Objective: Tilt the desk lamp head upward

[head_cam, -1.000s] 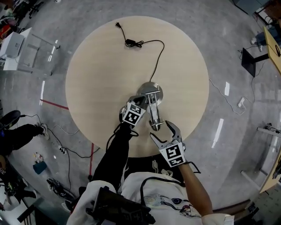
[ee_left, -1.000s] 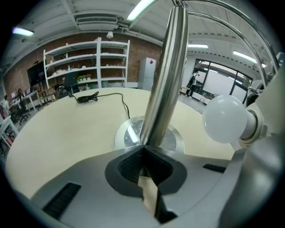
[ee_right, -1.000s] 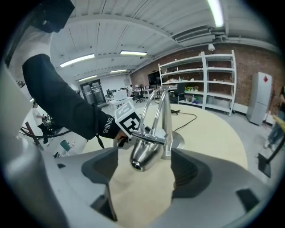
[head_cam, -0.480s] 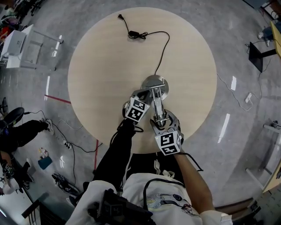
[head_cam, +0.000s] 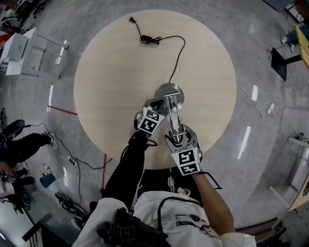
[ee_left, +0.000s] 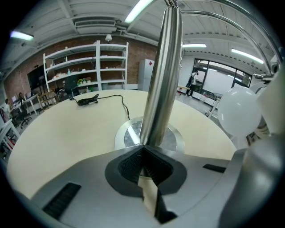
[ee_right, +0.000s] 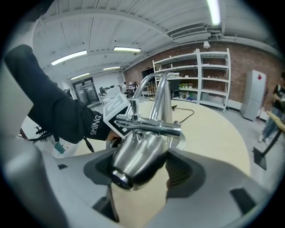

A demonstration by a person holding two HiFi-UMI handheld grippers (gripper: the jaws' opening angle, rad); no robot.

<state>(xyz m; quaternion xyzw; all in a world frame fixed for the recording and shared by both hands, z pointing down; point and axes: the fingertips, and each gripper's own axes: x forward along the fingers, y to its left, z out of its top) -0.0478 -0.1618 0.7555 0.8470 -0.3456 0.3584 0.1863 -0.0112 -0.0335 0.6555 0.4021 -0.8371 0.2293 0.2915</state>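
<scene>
One desk lamp [head_cam: 170,102] stands toward the near edge of one round table [head_cam: 111,82]; one cord [head_cam: 176,58] trails far.
Two grippers: left gripper [ee_left: 144,149] clamps the pole [ee_left: 160,80]; right gripper [ee_right: 140,178], jaws just closing, wide on the lamp head [ee_right: 138,158].
Open tabletop left and far.

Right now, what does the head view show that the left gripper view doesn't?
Only the head view: the whole round table from above and the person's arms. Only the left gripper view: the left gripper's jaws clamped on the lamp pole, plus shelves and ceiling lights. Both: lamp base and black cord.
</scene>
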